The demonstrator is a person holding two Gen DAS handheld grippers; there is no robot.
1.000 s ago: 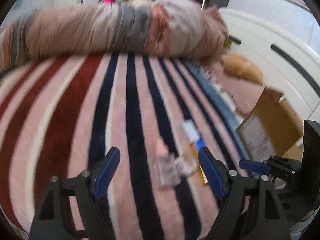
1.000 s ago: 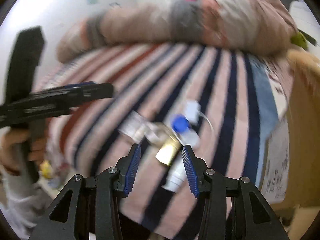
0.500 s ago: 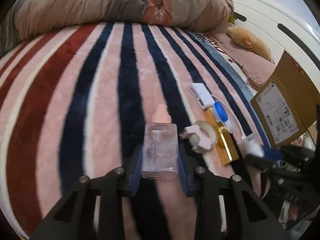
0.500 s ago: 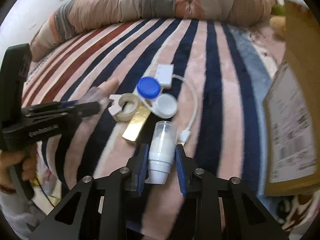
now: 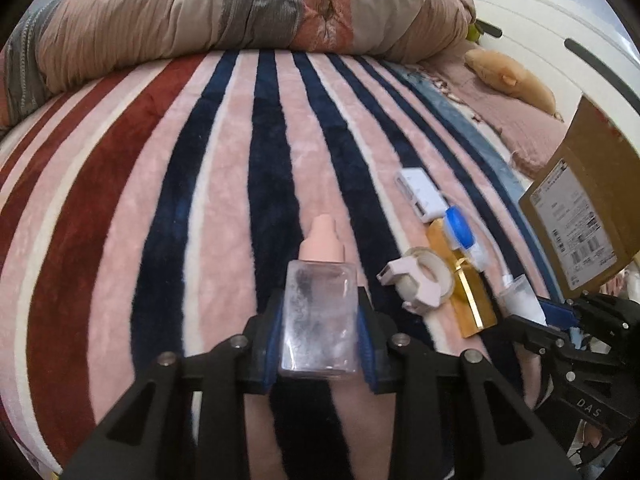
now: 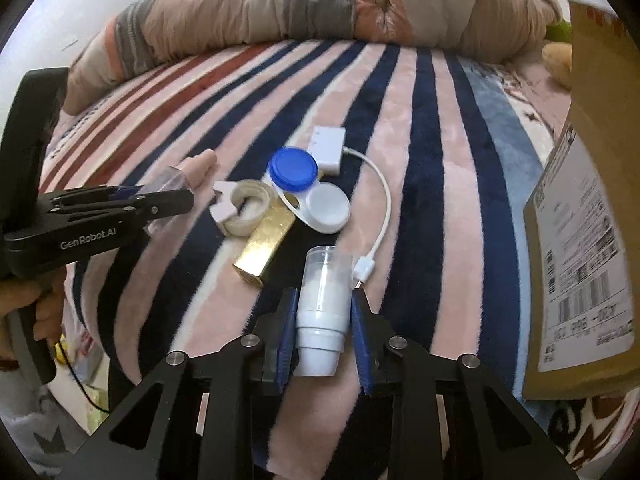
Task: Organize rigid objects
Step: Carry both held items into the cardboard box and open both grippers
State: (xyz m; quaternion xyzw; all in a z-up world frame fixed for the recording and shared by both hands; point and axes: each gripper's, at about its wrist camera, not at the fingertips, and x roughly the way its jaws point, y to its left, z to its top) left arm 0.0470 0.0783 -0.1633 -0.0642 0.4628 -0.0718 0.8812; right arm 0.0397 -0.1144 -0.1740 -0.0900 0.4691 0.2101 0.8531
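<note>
My left gripper point(image 5: 320, 320) is shut on a clear square bottle with a peach cap point(image 5: 320, 312), held low over the striped blanket point(image 5: 160, 200). My right gripper point(image 6: 324, 320) is shut on a white tube with a clear cap point(image 6: 323, 304). Between them lie a tape roll in a pink holder point(image 6: 244, 208), a gold bar-shaped box point(image 6: 266, 246), a blue-and-white contact lens case point(image 6: 308, 192) and a white adapter with a cable point(image 6: 328, 146). The left gripper point(image 6: 160, 200) shows at the left of the right wrist view.
A cardboard box with a shipping label point(image 6: 580, 240) stands at the right edge of the bed. A rolled quilt point(image 5: 240, 8) lies along the far side. A tan plush toy point(image 5: 508, 76) sits at the back right by a white headboard point(image 5: 560, 20).
Both grippers closed from open: the left on the clear bottle, the right on the white tube. Since half a second ago both have barely moved.
</note>
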